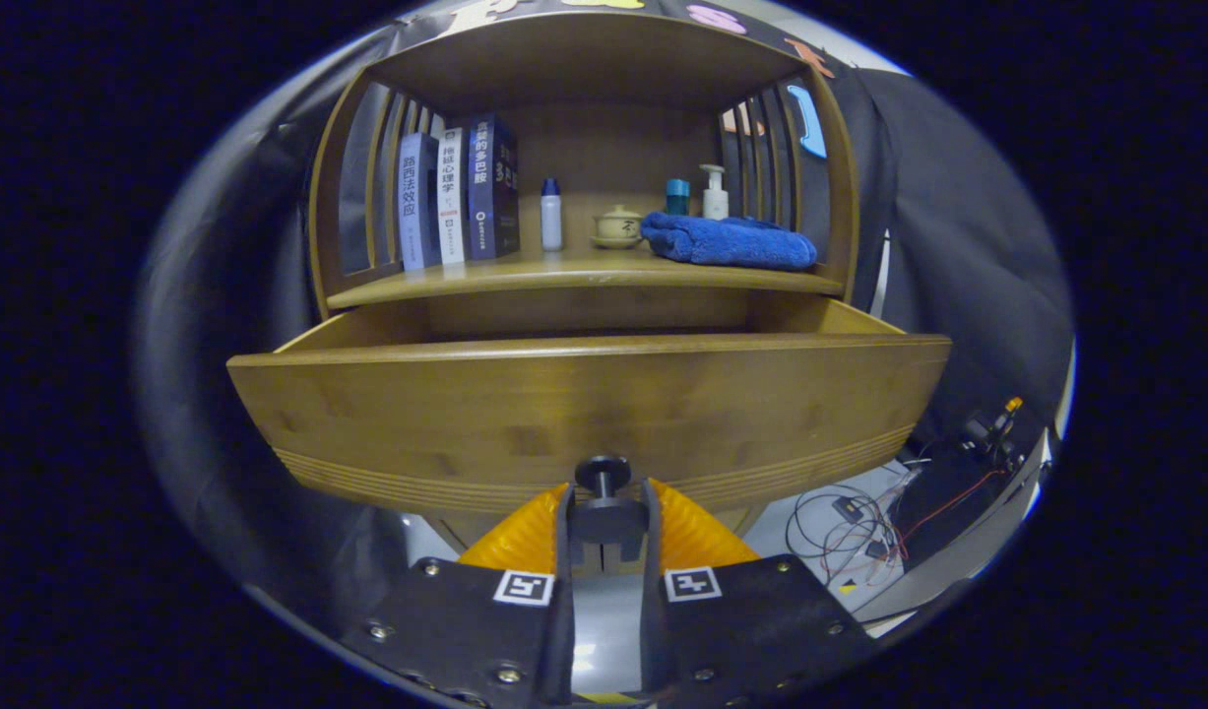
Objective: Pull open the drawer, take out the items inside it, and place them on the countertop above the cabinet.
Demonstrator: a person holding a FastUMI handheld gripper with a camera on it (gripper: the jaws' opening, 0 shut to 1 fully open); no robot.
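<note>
The wooden drawer (584,414) stands pulled out toward me from the cabinet, its front panel close ahead. Its dark round knob (603,475) sits between my fingers, and my gripper (605,507) is shut on it. The drawer's inside is hidden behind the front panel, so I cannot see what lies in it. Above the drawer runs the wooden countertop (584,274) of the cabinet.
On the countertop stand three books (456,197) at the left, a small white bottle (551,215), a lidded teacup (618,226), a folded blue towel (731,243), a teal-capped jar (677,195) and a pump bottle (715,194). Cables (859,522) lie on the floor at the right.
</note>
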